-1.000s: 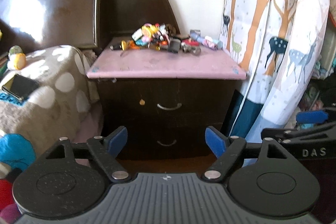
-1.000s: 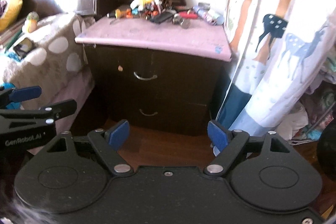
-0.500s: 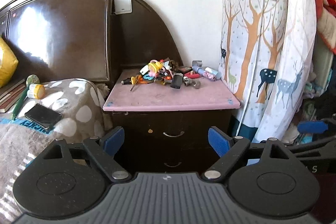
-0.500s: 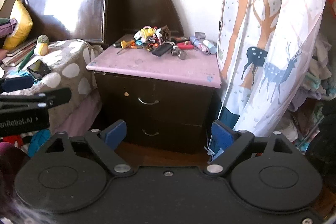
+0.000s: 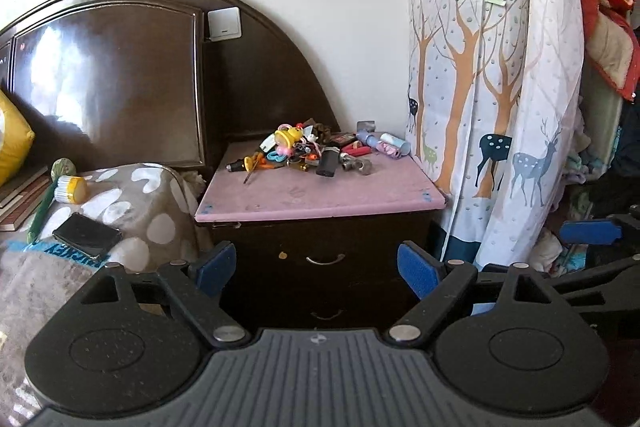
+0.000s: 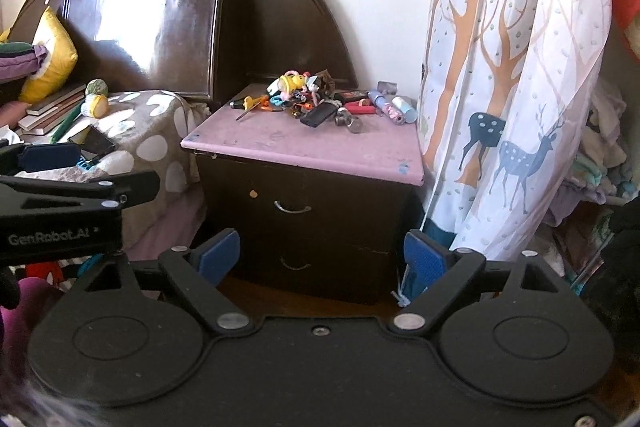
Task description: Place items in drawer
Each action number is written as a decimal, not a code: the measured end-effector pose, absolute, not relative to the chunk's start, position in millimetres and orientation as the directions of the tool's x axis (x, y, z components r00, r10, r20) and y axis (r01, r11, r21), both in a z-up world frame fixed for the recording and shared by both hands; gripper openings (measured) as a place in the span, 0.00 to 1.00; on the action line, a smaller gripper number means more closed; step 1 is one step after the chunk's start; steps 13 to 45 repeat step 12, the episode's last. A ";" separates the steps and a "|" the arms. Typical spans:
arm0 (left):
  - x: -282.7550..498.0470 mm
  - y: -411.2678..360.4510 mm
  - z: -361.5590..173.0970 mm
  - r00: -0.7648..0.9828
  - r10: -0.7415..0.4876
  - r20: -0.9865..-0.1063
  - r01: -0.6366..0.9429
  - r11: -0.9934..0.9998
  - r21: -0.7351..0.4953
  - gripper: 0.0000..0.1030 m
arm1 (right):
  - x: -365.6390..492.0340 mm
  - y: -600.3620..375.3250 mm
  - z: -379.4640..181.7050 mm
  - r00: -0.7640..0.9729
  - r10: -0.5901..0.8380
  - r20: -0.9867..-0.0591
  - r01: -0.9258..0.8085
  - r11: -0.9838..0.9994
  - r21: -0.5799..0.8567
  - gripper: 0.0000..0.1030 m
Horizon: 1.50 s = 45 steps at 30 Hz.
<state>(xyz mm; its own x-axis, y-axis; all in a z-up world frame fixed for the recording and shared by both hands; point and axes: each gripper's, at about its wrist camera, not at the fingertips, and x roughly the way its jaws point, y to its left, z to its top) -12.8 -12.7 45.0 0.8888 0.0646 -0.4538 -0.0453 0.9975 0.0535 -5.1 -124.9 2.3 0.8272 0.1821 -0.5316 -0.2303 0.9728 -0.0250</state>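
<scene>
Both the left gripper (image 5: 316, 269) and the right gripper (image 6: 322, 253) are hanging with jaws wide apart and empty, having just been opening. Beyond the fingers, well apart, the top drawer (image 5: 325, 259) is sitting closed in the nightstand (image 6: 304, 211). Farther back, the items (image 5: 316, 151) are lying heaped on its pink top.

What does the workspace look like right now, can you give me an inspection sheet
Surface: pink top of a dark nightstand, front part bare.
Job's things: pile of small items at the back of the top; both drawers shut, upper drawer, lower drawer.
Clutter: phone and brush on the bed blanket.
Grippers: left gripper and right gripper open, jaws have just been opening, nothing between them.
Cables: nothing seen.
Surroundings: headboard, deer curtain.
</scene>
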 end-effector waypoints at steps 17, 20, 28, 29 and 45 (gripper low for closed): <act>-15.2 -9.6 42.8 0.885 0.037 -0.465 -0.023 0.999 0.037 0.86 | -6.8 -127.9 5.4 0.838 0.167 -0.519 -0.211 0.977 -0.026 0.89; -15.2 -9.6 42.8 0.885 0.037 -0.465 -0.023 0.999 0.037 0.86 | -6.8 -127.9 5.4 0.838 0.167 -0.519 -0.211 0.977 -0.026 0.89; -15.2 -9.6 42.8 0.885 0.037 -0.465 -0.023 0.999 0.037 0.86 | -6.8 -127.9 5.4 0.838 0.167 -0.519 -0.211 0.977 -0.026 0.89; -15.2 -9.6 42.8 0.885 0.037 -0.465 -0.023 0.999 0.037 0.86 | -6.8 -127.9 5.4 0.838 0.167 -0.519 -0.211 0.977 -0.026 0.89; -15.2 -9.6 42.8 0.885 0.037 -0.465 -0.023 0.999 0.037 0.86 | -6.8 -127.9 5.4 0.838 0.167 -0.519 -0.211 0.977 -0.026 0.89</act>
